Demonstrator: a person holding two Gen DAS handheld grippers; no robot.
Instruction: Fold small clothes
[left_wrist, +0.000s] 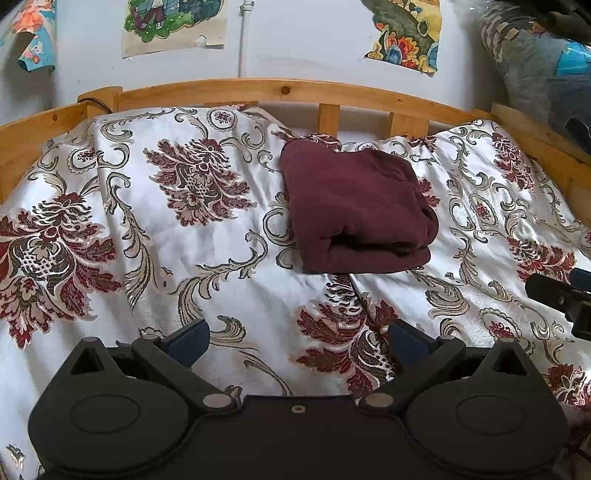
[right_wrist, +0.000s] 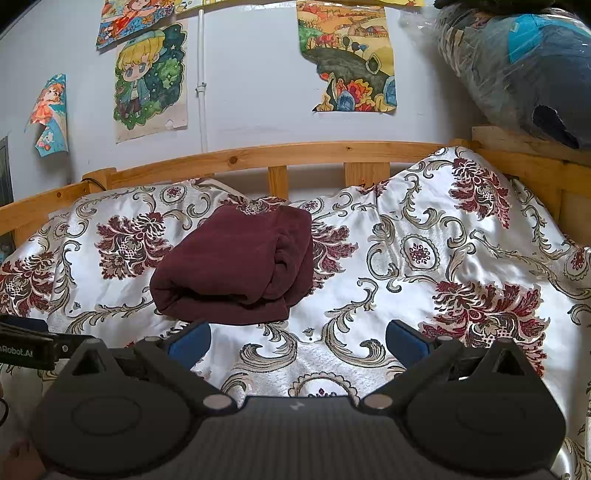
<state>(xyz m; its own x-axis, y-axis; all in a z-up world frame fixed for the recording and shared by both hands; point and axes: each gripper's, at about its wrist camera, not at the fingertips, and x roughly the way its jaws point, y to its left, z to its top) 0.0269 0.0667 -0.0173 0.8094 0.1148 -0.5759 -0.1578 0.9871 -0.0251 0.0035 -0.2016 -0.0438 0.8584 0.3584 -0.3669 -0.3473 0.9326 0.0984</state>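
A maroon garment (left_wrist: 354, 210) lies folded into a thick bundle on the floral bedspread (left_wrist: 166, 236), its rolled edge facing me. The left gripper (left_wrist: 297, 343) hovers open over the bedspread, short of the bundle, nothing between its blue pads (left_wrist: 190, 341). In the right wrist view the same maroon garment (right_wrist: 236, 266) sits ahead and left of the right gripper (right_wrist: 298, 341), which is open and empty, its left pad close to the bundle's near edge. The right gripper's body (left_wrist: 565, 299) shows at the left view's right edge.
A wooden bed rail (left_wrist: 280, 92) runs behind the bedspread, with a side rail (right_wrist: 535, 162) on the right. The bedspread bunches up high at the right (right_wrist: 461, 192). A plastic-wrapped bundle (right_wrist: 524, 62) rests above the right rail. Drawings (right_wrist: 147, 81) hang on the wall.
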